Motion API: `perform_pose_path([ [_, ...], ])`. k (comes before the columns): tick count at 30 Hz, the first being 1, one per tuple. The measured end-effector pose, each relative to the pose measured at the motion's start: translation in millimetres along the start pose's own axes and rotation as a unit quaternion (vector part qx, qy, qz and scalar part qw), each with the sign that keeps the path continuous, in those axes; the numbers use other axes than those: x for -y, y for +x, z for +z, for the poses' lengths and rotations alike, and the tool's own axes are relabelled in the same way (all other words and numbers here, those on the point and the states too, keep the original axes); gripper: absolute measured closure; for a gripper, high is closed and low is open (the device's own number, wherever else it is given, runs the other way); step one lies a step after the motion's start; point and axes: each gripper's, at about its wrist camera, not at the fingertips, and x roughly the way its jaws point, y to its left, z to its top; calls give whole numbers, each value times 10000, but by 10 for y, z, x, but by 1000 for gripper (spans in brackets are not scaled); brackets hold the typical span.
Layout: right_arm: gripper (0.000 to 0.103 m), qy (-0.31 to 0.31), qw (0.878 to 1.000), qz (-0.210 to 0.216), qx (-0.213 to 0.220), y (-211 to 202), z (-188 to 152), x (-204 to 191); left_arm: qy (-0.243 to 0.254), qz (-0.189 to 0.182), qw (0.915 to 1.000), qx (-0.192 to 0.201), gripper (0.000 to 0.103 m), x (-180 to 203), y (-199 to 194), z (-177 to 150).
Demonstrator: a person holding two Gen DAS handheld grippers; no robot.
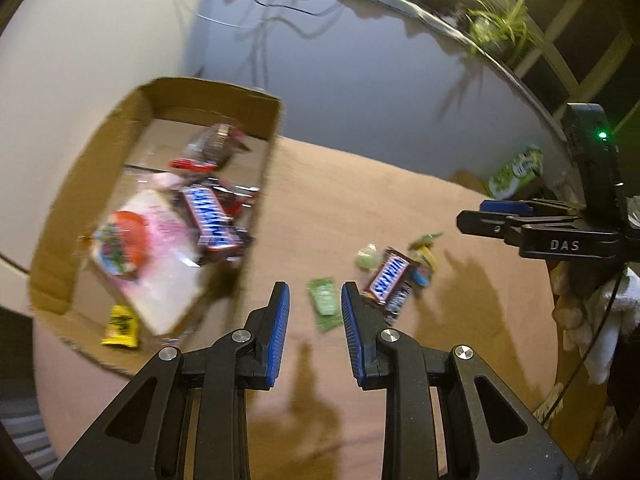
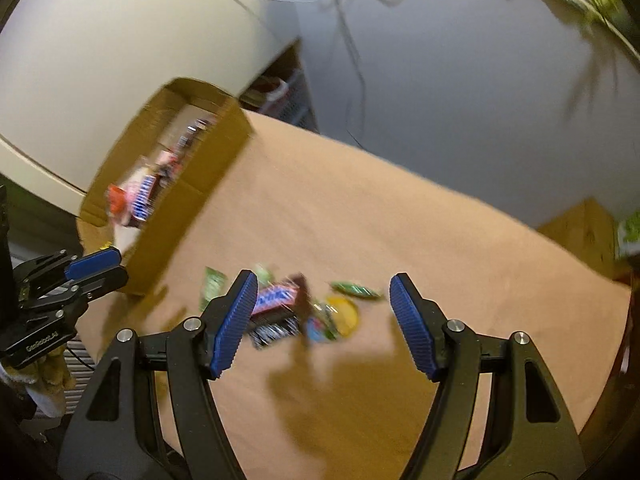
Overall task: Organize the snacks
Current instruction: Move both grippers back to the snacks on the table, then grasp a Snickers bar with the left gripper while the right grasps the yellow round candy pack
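My cardboard box (image 1: 256,184) sits at the table's (image 1: 360,200) left edge, snacks inside. Right of its wall, my left gripper (image 1: 315,300) hangs slightly parted, empty, above a green packet (image 1: 325,304). Further right, loose snacks (image 2: 304,312) lie below my right gripper (image 2: 320,308), jaws wide; bare tabletop beyond.

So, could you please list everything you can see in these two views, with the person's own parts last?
Cardboard box: one, brown, left on the table, holding snacks.
Snickers bar in box: one, brown and blue, on other packets.
Pink-and-white packet: one, in the box.
Yellow packet: one, box's near corner.
Loose Snickers bars: two, stacked, on the table.
Green sachet: one, on the table.
Small sweets: several, green and yellow, beside the bars.
Table: one, tan.
Plant: one, green, far right.
Left claw: blue pads, empty.
Right claw: blue pads, open, empty.
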Motion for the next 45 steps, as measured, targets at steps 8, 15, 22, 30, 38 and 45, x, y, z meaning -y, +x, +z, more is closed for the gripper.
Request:
perform_pose_path([
  [8,31,132,9994,24,-311,260,-174,105,399,-268,9979,-434,78,364,344,-18],
  [15,32,-46,9988,-4,-489,493,-221,33,620,-381,9944,-768,78,515,633,-22],
  [22,37,-265,9974,-76,-670,662,-226,-50,830,-317,9921,-884,78,598,797,20],
  [30,49,-412,9956,-157,-830,796,-244,-103,1046,-224,9900,-916,78,659,904,67],
  [38,58,-502,9950,-209,-843,763,-212,-141,1223,-308,9875,-941,77,717,921,74],
  [45,66,-491,9949,-185,-859,707,-199,-61,1283,-348,9859,-1020,69,686,941,101],
])
